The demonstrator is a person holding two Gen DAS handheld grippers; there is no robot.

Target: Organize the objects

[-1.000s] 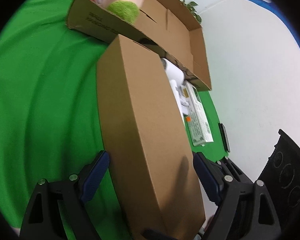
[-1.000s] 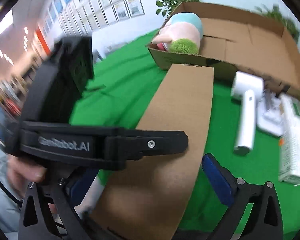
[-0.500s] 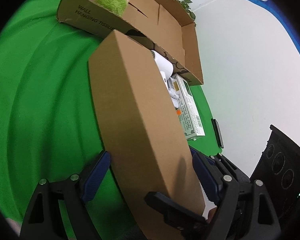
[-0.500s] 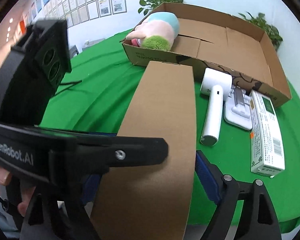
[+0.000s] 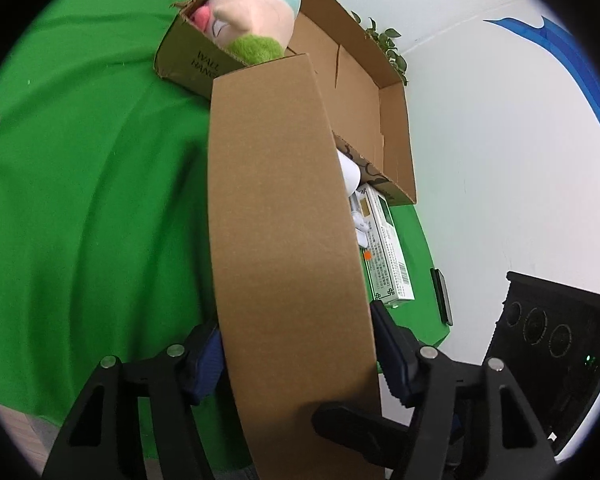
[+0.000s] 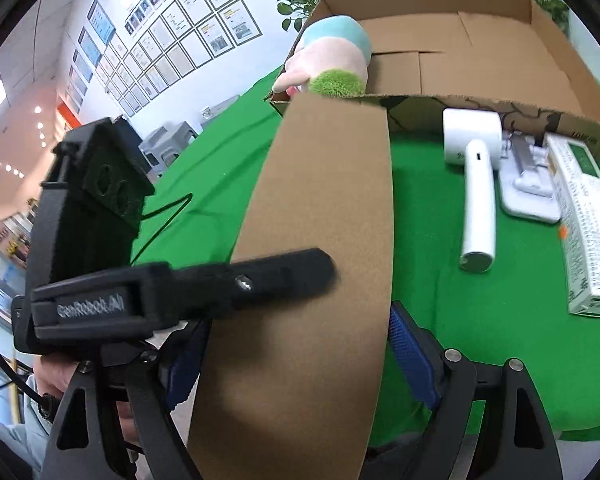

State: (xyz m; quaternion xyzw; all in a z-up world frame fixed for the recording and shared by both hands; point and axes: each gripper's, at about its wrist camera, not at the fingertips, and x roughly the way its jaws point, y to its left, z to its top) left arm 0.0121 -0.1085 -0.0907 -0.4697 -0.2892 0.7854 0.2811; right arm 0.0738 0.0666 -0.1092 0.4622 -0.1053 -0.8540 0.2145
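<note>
Between the blue pads of the left gripper (image 5: 296,354) sits the near end of a long, flat brown cardboard box (image 5: 280,208). Its jaws have just been closing and now press both long sides. The box's far end reaches the open shallow cardboard tray (image 5: 396,120) holding a pink plush toy (image 5: 252,20).

From the right wrist view, the right gripper (image 6: 296,354) likewise clamps the same box across its width. A white handheld appliance (image 6: 478,188) and printed carton (image 6: 588,224) lie on the green cloth (image 6: 440,300). Judged light, stiff, crushable; grip the side walls.
</note>
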